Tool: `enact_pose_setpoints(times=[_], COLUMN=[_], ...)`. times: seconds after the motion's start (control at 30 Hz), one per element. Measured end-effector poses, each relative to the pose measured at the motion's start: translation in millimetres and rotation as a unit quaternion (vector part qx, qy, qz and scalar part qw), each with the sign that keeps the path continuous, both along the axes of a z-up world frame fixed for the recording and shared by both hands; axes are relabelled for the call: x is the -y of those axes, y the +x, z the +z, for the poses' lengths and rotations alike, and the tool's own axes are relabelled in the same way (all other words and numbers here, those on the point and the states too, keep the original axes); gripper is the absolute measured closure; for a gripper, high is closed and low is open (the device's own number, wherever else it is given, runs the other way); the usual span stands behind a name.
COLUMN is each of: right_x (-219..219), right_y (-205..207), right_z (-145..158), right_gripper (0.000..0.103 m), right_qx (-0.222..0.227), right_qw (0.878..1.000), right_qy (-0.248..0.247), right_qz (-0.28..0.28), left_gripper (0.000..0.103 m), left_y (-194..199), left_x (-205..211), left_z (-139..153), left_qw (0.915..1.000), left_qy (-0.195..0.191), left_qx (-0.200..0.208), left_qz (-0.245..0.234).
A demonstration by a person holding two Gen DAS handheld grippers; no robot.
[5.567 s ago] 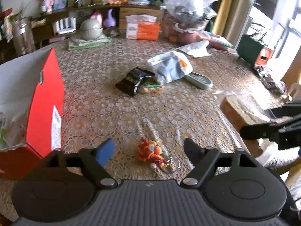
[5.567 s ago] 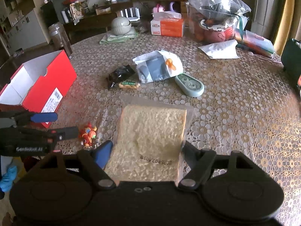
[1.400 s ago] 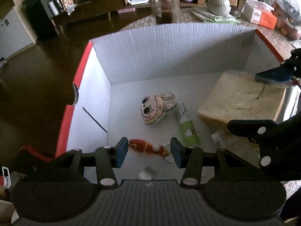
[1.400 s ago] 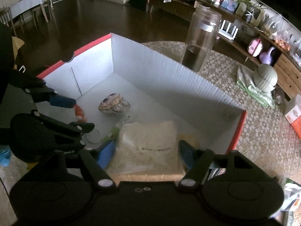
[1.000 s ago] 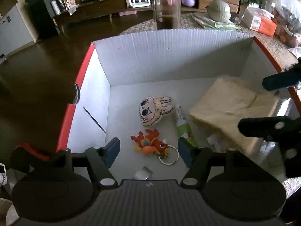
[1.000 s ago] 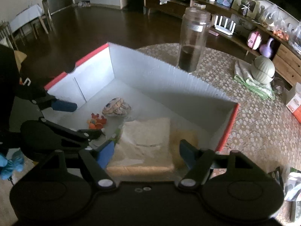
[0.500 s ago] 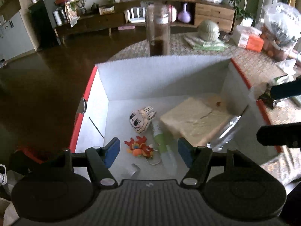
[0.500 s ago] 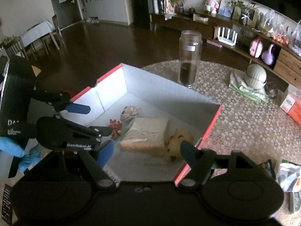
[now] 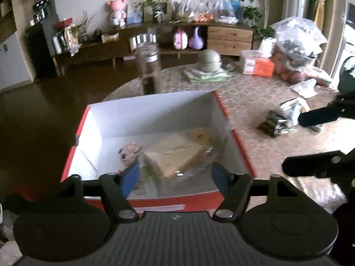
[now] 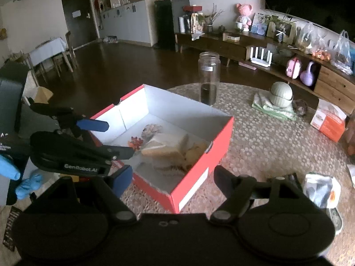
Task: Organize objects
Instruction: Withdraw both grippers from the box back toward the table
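Inside red box (image 10: 195,175), bread bag (image 10: 165,148) lying lengthwise, both jaws open, empty.

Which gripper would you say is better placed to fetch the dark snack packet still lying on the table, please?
Right, probably. The right gripper is empty, jaws open, with the dark snack packet lying just ahead of it. The left gripper faces the red box.

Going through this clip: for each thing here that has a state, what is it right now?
Red cardboard box with white inside: open, no lid on.
Clear bag of beige grain: lying in the box.
Small red-orange toy keychain: lying in the box.
Tall clear glass jar: upright, lidless, dark contents at the bottom.
Left hand-held gripper: open, empty.
Right hand-held gripper: open, empty.
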State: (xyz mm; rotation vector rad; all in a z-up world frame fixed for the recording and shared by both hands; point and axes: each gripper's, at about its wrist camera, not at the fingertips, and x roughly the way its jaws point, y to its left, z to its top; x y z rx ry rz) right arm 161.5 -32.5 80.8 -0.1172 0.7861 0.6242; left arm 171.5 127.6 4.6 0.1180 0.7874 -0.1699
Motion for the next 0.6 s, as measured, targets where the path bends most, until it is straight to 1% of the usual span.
enact_pose_setpoints(times=[0.13, 0.27, 0.47, 0.5, 0.6], right_x=[28.0, 62.0, 109.0, 117.1, 142.8], right_y=[-12.7, -22.7, -37.3, -39.2, -43.5], right_z=[-2.5, -8.7, -18.9, -20.1, -24.3], right_gripper=[0.019, 0.017, 0.014, 0.014, 0.014], right_qx=[-0.004, -0.008, 0.002, 0.004, 0.018], right_qw=[1.0, 0.999, 0.997, 0.997, 0.994], right_qy=[0.016, 0.027, 0.02, 0.021, 0.016], right_qz=[-0.015, -0.038, -0.07, -0.075, -0.105], left_gripper=[0.025, 0.024, 0.023, 0.019, 0.018], left_y=[-11.7, -18.0, -21.2, -21.2, -20.9], left_x=[24.0, 45.4, 80.4, 86.5, 105.2], left_z=[5.7, 5.4, -3.5, -5.0, -9.3], left_qw=[0.9997, 0.9992, 0.9977, 0.9974, 0.9971], left_qy=[-0.007, -0.025, -0.053, -0.054, -0.053], left_qx=[0.009, 0.008, -0.002, -0.003, -0.003], left_qz=[-0.02, -0.03, -0.044, -0.046, -0.055])
